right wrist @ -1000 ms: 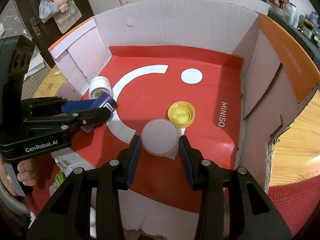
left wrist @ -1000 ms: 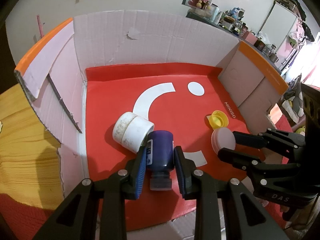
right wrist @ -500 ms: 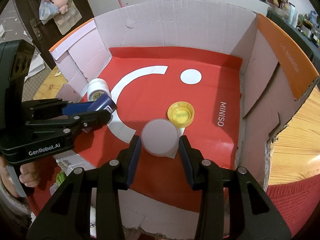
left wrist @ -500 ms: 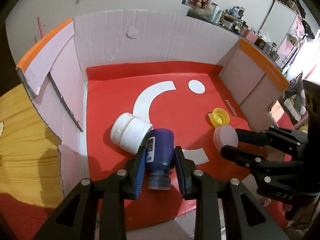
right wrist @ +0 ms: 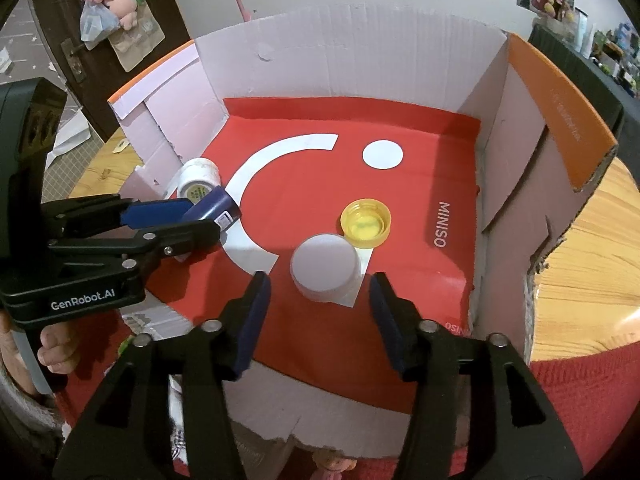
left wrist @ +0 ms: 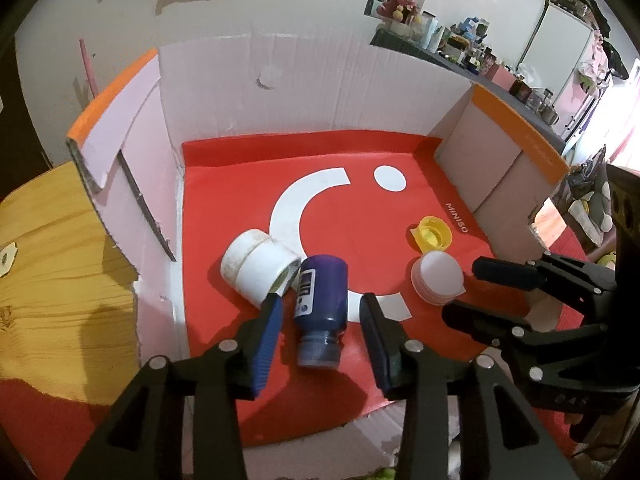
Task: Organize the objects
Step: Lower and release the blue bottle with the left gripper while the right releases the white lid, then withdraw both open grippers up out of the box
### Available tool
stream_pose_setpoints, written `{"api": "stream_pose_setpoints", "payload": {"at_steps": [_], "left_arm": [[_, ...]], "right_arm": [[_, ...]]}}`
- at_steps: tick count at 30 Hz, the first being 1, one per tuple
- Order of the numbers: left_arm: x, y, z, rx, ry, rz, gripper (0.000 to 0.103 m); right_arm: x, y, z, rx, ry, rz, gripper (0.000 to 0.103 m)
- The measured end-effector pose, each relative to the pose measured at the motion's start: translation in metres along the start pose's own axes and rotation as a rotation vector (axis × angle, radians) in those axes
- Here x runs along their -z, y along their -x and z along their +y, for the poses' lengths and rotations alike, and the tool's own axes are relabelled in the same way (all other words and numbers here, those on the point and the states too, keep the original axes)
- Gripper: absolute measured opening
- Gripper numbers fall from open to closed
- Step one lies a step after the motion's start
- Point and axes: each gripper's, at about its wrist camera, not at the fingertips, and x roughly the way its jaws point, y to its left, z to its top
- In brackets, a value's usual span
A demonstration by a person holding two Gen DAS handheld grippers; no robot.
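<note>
**Two grippers let go inside the box**

Both tools now stand apart from what they clamped half a second ago. The left gripper (left wrist: 322, 312) had its blue pads tight against the blue bottle (left wrist: 321, 300); now its jaws are spread, with a clear gap on each side of the bottle. The bottle lies on its side on the red liner (left wrist: 360, 216), cap toward the camera, its base touching the white jar (left wrist: 258, 270), which also lies on its side near the left wall of the box (left wrist: 320, 88). In the right wrist view the left gripper (right wrist: 200, 220) reaches in from the left, the bottle (right wrist: 216, 206) showing between its fingers and the jar (right wrist: 199, 178) just behind.

The right gripper (right wrist: 318, 286) has likewise opened. Earlier its pads pinched the white cap (right wrist: 325, 266); now they sit wide on either side and slightly nearer the camera than the cap, not touching it. The cap rests flat on the liner (right wrist: 420, 168), touching the yellow cap (right wrist: 365, 222) that lies open side up just behind it. From the left wrist view the white cap (left wrist: 438, 278) sits just beyond the tips of the right gripper (left wrist: 460, 292), with the yellow cap (left wrist: 432, 234) behind.

Neither the jar nor the yellow cap has shifted since the earlier frames.
</note>
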Motion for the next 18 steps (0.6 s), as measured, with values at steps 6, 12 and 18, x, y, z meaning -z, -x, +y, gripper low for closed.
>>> {"api": "stream_pose_setpoints", "payload": {"at_steps": [6, 12, 18], "left_arm": [[0.003, 0.008, -0.003, -0.007, -0.004, -0.018, 0.051], [0.007, 0.019, -0.006, -0.028, -0.014, -0.041, 0.060], [0.010, 0.034, -0.008, -0.033, -0.019, -0.065, 0.064]], "right_arm": [[0.000, 0.013, 0.006, 0.008, 0.005, -0.026, 0.058], [0.004, 0.019, 0.012, 0.022, 0.009, -0.036, 0.066], [0.006, 0.039, 0.016, 0.032, 0.012, -0.077, 0.072]]}}
